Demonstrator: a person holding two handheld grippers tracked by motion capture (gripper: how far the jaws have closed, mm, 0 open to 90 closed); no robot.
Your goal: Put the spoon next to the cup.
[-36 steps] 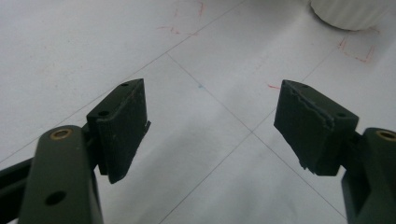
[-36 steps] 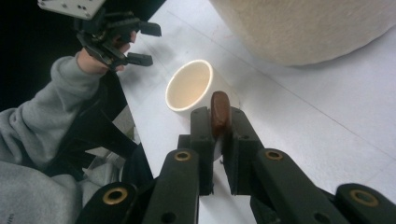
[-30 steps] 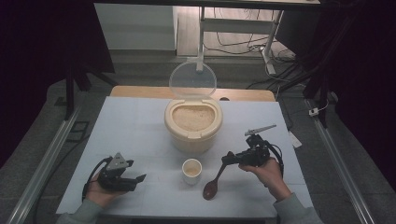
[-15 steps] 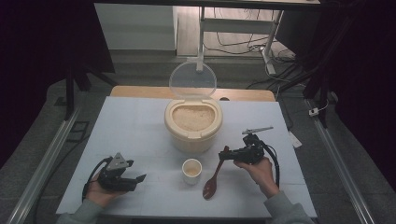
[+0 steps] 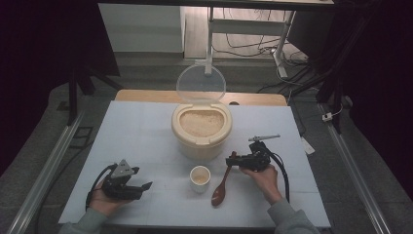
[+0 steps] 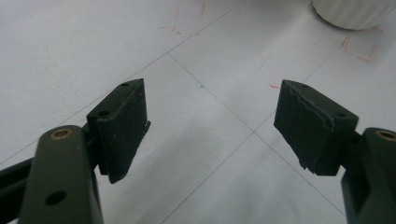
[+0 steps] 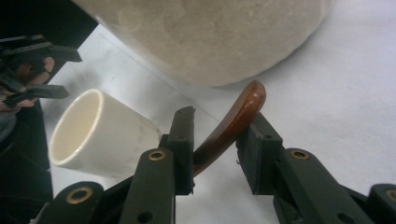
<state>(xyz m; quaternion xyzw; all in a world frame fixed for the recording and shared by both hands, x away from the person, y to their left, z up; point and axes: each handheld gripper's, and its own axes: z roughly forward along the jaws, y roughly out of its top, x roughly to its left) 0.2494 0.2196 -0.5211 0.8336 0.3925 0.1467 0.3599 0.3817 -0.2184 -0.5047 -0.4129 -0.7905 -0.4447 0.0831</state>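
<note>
Your right gripper (image 5: 233, 161) has just been opening its jaws around the curved handle of the brown wooden spoon (image 5: 222, 185), which lies on the white table (image 5: 141, 131) just right of the small white ceramic cup (image 5: 199, 177). In the right gripper view the handle tip (image 7: 243, 109) sits between the 2 black pads with a gap on the left side and the right pad close against it, so the spoon looks released rather than clamped. Left of the cup, your left gripper (image 5: 141, 187) rests on the table with its jaws wide apart and nothing between them. Beyond the cup stands the round beige rice container (image 5: 200, 130), its clear lid (image 5: 200, 83) raised behind it. The risk: pull the right gripper away sideways and a pad may drag the handle, swinging the spoon into the cup and tipping it.
</note>
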